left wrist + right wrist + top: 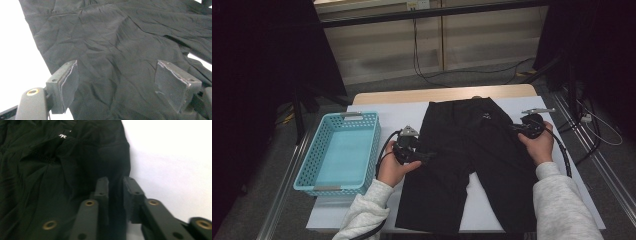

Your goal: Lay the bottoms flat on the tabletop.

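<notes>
Two grippers work a pair of black shorts (472,160) spread flat on the white-covered table (582,200), waistband at the far end, legs toward the near edge. Right gripper (517,128) sits at the shorts' right edge near the waistband; in the right gripper view its jaws are nearly together w/ a fold of the dark hem between them, so it looks clamped on the fabric. Left gripper (428,157) hovers over the left leg, jaws wide apart, nothing held; the left gripper view has cloth lying beneath and between the pads (68,85) but not pinched. Likely step: get both sides gripped for a fold, probably before going into the blue basket (339,152) at the left. To do it well, the left should drop onto the left edge opposite the right, catch both layers, close fully before lifting, & keep the tension even so the cloth doesn't bunch or slip.
</notes>
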A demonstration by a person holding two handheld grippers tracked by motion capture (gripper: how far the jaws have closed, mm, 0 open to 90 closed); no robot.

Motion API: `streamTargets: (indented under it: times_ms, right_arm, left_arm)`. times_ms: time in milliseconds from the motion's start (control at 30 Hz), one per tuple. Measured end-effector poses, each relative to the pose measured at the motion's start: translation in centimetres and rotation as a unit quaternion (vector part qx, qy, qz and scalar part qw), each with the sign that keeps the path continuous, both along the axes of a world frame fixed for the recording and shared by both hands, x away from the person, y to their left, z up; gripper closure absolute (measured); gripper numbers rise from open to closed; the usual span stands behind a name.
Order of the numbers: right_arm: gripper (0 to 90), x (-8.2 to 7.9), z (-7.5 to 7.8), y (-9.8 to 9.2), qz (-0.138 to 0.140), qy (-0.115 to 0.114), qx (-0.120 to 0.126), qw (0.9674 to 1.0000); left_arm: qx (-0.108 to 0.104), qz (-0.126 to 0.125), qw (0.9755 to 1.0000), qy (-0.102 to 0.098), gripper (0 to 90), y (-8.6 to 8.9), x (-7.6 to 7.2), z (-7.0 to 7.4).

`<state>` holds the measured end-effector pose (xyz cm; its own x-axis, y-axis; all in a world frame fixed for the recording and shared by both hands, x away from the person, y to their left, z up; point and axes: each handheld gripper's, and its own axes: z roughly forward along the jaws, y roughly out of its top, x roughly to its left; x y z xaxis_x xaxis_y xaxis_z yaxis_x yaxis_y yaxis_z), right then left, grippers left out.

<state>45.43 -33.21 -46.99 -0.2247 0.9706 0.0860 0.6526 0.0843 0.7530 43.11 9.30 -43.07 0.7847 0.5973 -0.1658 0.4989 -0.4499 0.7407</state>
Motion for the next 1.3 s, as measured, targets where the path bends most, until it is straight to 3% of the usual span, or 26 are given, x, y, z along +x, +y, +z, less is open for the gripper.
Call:
streamTargets:
  times_ms: [33,167,267,333,400,533,633,733,800,867,1000,1133,1300]
  right_arm:
    - [89.6,0.0,0.0,-0.1,0.007,0.003,0.011,0.9999]
    - [90.0,0.1,0.0,-0.4,0.002,0.007,0.029,0.9995]
    - [90.0,0.0,0.0,-0.6,-0.015,0.002,0.03,0.9994]
    - [90.0,0.0,0.0,-1.1,-0.028,-0.005,0.044,0.9986]
    - [90.0,-0.1,0.1,-1.5,-0.04,-0.007,0.037,0.9985]
    - [89.8,-0.1,-0.1,-2.6,-0.071,-0.002,0.074,0.9947]
    - [88.0,-0.1,0.1,-2.5,-0.067,-0.008,0.054,0.9962]
    - [79.3,0.0,0.4,-2.2,-0.069,-0.015,0.05,0.9963]
    - [76.9,0.1,0.8,-1.9,-0.067,-0.022,0.028,0.9971]
    - [69.8,0.2,1.0,-1.6,-0.059,-0.022,0.036,0.9974]
    - [56.8,-0.2,1.3,-0.7,-0.033,-0.015,0.023,0.9991]
    - [43.3,-1.2,1.5,-0.2,-0.012,-0.01,0.026,0.9995]
    - [33.7,-3.2,2.5,0.7,0.004,-0.018,0.029,0.9994]
  left_arm:
    - [0.0,0.0,1.0,-0.003,20.1,0.0,0.0,0.0]
    - [-0.005,-0.003,1.0,-0.003,20.1,-0.1,0.0,0.1]
    - [-0.004,-0.001,1.0,0.001,20.3,-0.1,0.0,0.0]
    - [-0.002,0.002,1.0,0.0,20.3,0.0,0.0,-0.1]
    - [-0.002,0.003,1.0,-0.002,20.3,0.1,0.0,-0.1]
    - [-0.002,0.006,1.0,0.001,20.3,0.2,0.1,-0.2]
    - [0.0,0.005,1.0,-0.001,20.3,0.2,0.1,-0.3]
    - [0.001,0.005,1.0,0.0,20.3,0.2,0.1,-0.3]
    - [0.001,0.006,1.0,0.001,20.3,0.2,0.1,-0.3]
    - [0.002,0.007,1.0,0.004,20.1,0.3,0.2,-0.3]
    - [0.005,0.01,0.9999,0.005,19.6,0.5,0.3,-0.5]
    - [0.006,0.015,0.9999,0.001,19.3,0.9,0.4,-0.4]
    - [0.006,0.021,0.9998,-0.001,17.9,0.9,0.3,-0.2]
